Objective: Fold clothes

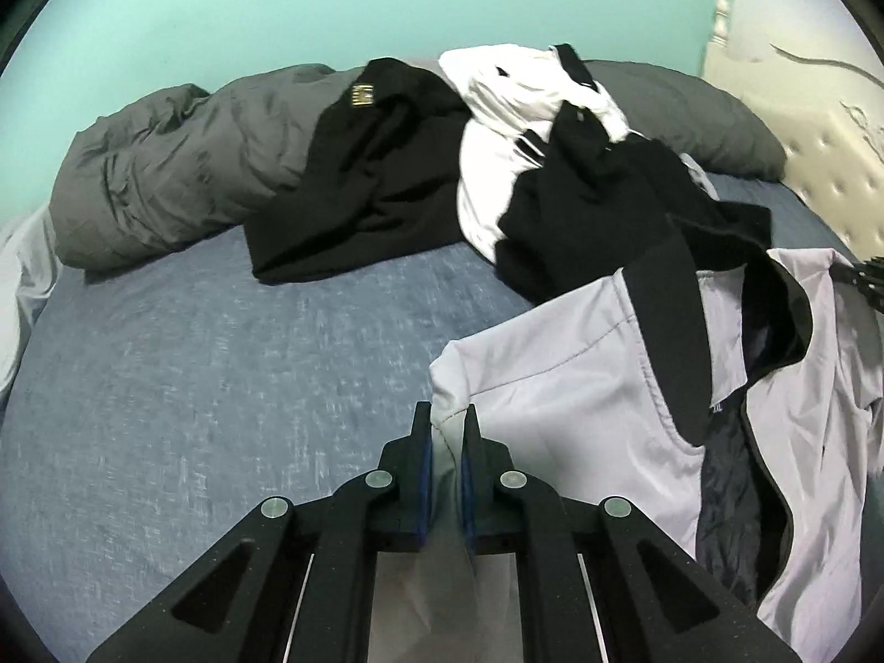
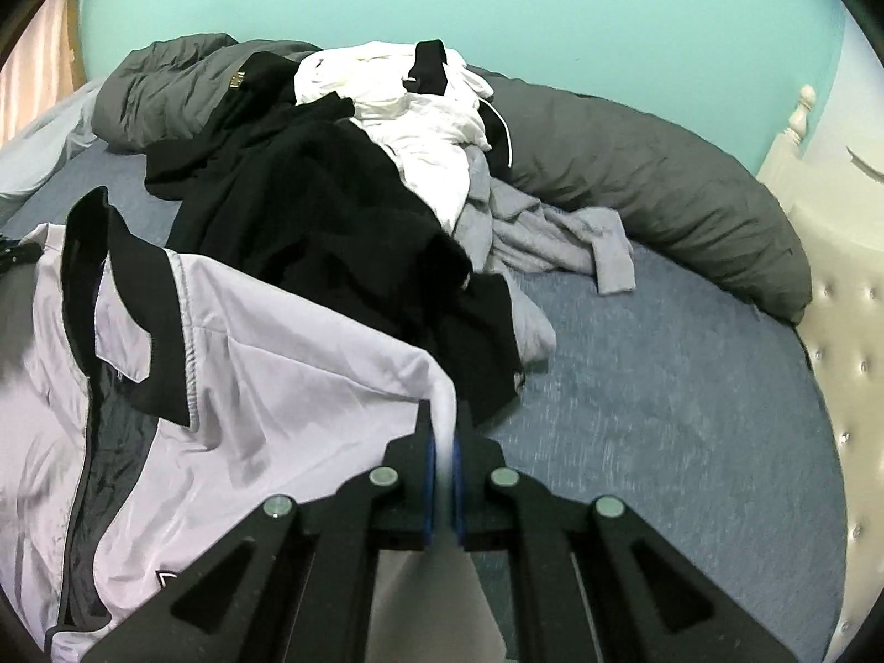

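The left gripper [image 1: 447,420] and the right gripper [image 2: 442,420] each have their jaws pinching an edge of the pale jacket [image 1: 580,387]. A pile of clothes [image 2: 331,193] lies on the bed [image 1: 221,359] at 12 o'clock.

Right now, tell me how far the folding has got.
Done: nothing looks folded yet; no neat stack shows on the bed.
In hand: the left gripper and right gripper are each shut on an edge of the light grey jacket, lifted between them.
Left: that jacket, plus the heap behind it, with the black clothes, white top and grey garment.
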### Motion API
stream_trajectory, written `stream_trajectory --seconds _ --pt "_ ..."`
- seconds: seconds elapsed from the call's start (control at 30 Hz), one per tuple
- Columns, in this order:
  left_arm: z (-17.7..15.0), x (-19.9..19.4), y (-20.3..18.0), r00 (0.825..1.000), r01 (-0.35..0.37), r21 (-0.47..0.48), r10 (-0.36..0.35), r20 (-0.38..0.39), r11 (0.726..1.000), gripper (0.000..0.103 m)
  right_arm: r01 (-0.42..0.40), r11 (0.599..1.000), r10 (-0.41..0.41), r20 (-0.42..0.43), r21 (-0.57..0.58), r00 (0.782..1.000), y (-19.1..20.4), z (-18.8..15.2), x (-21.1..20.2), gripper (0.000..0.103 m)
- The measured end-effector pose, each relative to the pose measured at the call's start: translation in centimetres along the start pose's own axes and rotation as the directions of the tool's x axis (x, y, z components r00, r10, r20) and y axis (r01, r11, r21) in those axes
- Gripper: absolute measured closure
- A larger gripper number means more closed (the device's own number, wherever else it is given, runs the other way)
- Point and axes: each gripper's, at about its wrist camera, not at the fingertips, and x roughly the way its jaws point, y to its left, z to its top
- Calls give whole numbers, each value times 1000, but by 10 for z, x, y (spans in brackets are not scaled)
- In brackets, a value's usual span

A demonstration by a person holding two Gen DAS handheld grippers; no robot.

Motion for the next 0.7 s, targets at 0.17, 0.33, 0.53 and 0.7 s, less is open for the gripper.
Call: stream_trajectory --seconds 0.17,0.33,0.53,0.7 --pt "9 22 10 1000 -29 -41 29 -3 999 94 31 1000 -31 -11 -1 999 3 25 24 99" --pt "5 55 13 996 -70 -72 65 -62 995 87 75 997 -75 -30 27 997 2 33 53 96" --pt "-7 41 18 998 -65 -125 62 -26 990 60 102 993 -106 69 54 992 2 25 44 59" --pt "-29 -9 18 1000 13 -195 -9 19 981 55 -28 982 -1 155 187 988 -10 3 -7 54"
